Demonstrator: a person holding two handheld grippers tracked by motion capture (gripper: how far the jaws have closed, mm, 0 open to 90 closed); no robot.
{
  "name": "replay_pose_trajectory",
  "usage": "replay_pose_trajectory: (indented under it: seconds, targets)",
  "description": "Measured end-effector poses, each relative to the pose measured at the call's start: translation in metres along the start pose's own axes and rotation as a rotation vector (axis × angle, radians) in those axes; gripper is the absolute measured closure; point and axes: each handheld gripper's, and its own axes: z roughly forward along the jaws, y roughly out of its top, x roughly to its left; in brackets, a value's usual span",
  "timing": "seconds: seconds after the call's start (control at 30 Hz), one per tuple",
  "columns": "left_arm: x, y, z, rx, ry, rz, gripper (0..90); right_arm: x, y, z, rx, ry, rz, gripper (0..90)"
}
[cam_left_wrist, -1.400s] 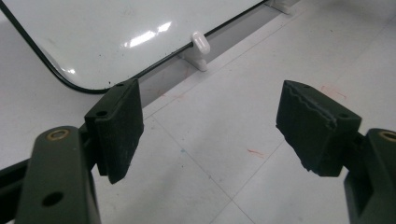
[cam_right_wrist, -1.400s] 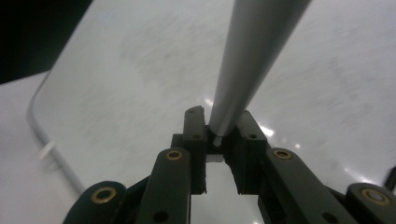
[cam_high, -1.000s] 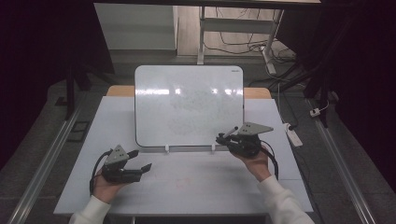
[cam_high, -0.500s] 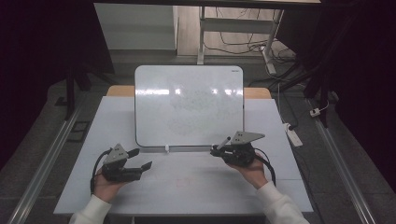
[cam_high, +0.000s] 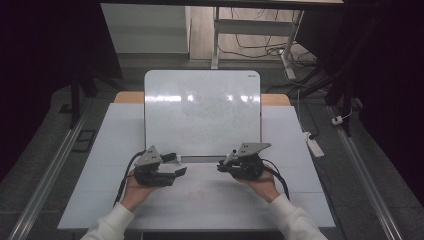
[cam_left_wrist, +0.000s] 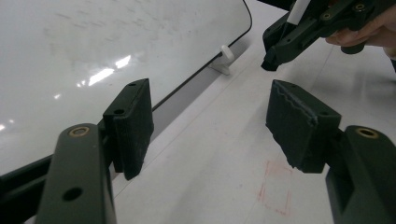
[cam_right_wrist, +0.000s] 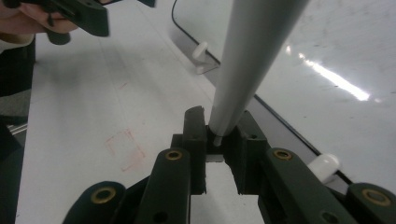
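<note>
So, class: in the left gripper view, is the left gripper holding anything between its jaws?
No, the left gripper has its jaws wide apart, with bare table between them.

White power strip (cam_high: 314, 145) on the floor — cables (cam_high: 260, 47) beyond.

Looking like a lab or test rig, not a home: a white-topped table (cam_high: 300, 150) is sitting betw. metal floor rails (cam_high: 50, 165), w/ dark curtains hanging round the sides. Cables (cam_high: 260, 50) are trailing over the bare floor behind, a power strip (cam_high: 315, 145) is lying by the table, and a whiteboard (cam_high: 202, 115) is standing propped on it.
</note>
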Motion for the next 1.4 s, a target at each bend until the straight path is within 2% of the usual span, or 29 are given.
replay_pose_trajectory:
  seconds: [0.07,0.13,0.27,0.43,0.5,0.67,0.77,0.87,0.97,1.1,1.2,1.23,1.3,1.33,1.37,1.4]
  targets:
    - [0.0,0.002,0.003,0.024,0.003,0.009,32.4,0.001,0.0,0.003,0.011,0.008,-0.005,77.3]
    - [-0.002,0.01,0.003,0.044,0.03,0.056,30.9,0.002,0.0,0.005,0.015,0.015,-0.004,77.3]
    - [-0.012,0.037,0.006,0.023,0.026,0.115,30.2,0.003,0.001,0.007,0.015,0.028,-0.003,77.3]
    - [-0.027,0.067,0.021,0.002,-0.013,0.173,34.7,0.005,0.008,0.011,0.012,0.048,-0.018,77.3]
    - [-0.032,0.076,0.029,-0.006,-0.048,0.188,37.8,0.006,0.01,0.012,0.014,0.055,-0.031,77.3]
    - [-0.04,0.086,0.048,0.003,-0.135,0.204,46.5,0.008,0.013,0.014,0.026,0.075,-0.036,77.3]
    - [-0.042,0.087,0.058,0.023,-0.184,0.208,54.2,0.008,0.012,0.014,0.039,0.086,-0.034,77.3]
    - [-0.042,0.088,0.063,0.03,-0.224,0.205,65.7,0.009,0.012,0.015,0.066,0.103,-0.037,77.3]
    - [-0.039,0.088,0.064,0.046,-0.243,0.192,79.8,0.008,0.01,0.016,0.102,0.122,-0.042,77.3]
    - [-0.038,0.087,0.066,0.058,-0.25,0.172,81.3,0.004,0.007,0.016,0.123,0.138,-0.027,77.1]
    - [-0.038,0.086,0.065,0.041,-0.23,0.159,81.5,0.005,0.006,0.016,0.108,0.115,-0.033,75.4]
    - [-0.038,0.085,0.063,0.034,-0.217,0.155,81.5,0.006,0.006,0.015,0.091,0.097,-0.029,71.2]
    - [-0.036,0.084,0.061,0.016,-0.198,0.139,81.6,0.01,0.005,0.01,0.029,0.016,-0.022,60.9]
    - [-0.035,0.084,0.059,0.006,-0.184,0.13,81.6,0.012,0.004,0.007,-0.007,-0.032,-0.013,58.4]
    - [-0.034,0.083,0.059,0.001,-0.175,0.123,81.6,0.017,0.002,0.002,-0.055,-0.104,-0.001,56.2]
    - [-0.033,0.083,0.058,-0.007,-0.163,0.115,81.6,0.02,0.0,0.0,-0.082,-0.144,0.001,55.3]
